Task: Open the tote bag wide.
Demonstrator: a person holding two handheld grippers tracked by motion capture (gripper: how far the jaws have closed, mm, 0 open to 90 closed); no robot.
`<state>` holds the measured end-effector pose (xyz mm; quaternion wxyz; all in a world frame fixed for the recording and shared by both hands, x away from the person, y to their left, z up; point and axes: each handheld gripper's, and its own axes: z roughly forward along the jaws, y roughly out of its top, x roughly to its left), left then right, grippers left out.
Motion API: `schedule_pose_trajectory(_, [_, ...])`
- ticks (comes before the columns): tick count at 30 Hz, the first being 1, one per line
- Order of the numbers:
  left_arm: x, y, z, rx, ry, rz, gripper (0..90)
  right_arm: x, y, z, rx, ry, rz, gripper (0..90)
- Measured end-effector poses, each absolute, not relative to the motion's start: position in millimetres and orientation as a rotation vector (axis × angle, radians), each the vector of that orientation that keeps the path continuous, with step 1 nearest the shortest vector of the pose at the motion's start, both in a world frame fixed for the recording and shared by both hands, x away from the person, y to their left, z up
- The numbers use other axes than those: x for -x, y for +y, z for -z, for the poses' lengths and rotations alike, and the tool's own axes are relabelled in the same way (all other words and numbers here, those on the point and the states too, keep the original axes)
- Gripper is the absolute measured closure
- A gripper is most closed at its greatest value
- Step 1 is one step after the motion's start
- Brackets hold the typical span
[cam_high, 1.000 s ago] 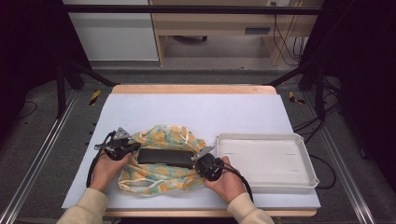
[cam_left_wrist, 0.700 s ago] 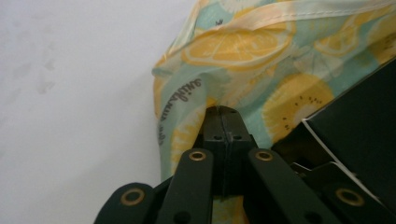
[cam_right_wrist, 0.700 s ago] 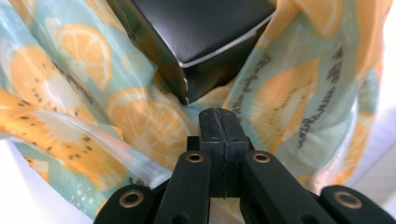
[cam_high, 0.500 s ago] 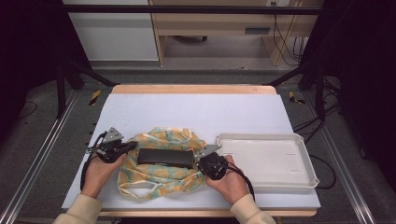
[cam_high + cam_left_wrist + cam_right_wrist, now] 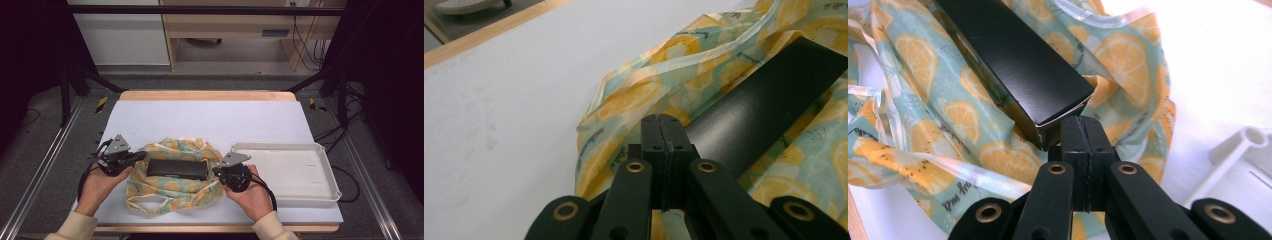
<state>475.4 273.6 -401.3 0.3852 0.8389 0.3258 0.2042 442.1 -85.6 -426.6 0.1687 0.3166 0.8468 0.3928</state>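
Observation:
A long black box lies flat on a crumpled cloth printed with lemon slices, near the front middle of the white mat. At the box's left end my left gripper points right, its jaws pressed together. In the left gripper view its tips hover over the cloth beside the box, with nothing seen between them. My right gripper points left at the box's right end. Its shut tips sit just short of the box's near corner, over the cloth.
A white rectangular tray sits on the mat right of the cloth, close to my right hand; its rim shows in the right gripper view. The white mat stretches bare beyond the cloth to the wooden table edge.
Both grippers have drawn slightly outward from the box's ends, the left one leftward and the right one rightward. The box stays put on the cloth.

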Motion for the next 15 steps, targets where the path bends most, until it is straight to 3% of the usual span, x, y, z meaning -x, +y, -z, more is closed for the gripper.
schedule_pose_trajectory(4, [-477.0,264.8,392.7,-2.193,0.755,-0.499,86.3,-438.5,-95.7,425.0,-0.924,2.365,-1.166,89.3])
schedule_pose_trajectory(6, [-476.7,260.3,389.5,-2.229,0.705,-0.509,81.9,-434.0,-102.3,423.7,-0.94,2.334,-1.197,84.2])
schedule_pose_trajectory(15, [-487.7,244.2,380.4,-2.421,0.533,-0.485,50.1,-410.2,-143.0,418.9,-1.029,2.191,-1.273,47.5])
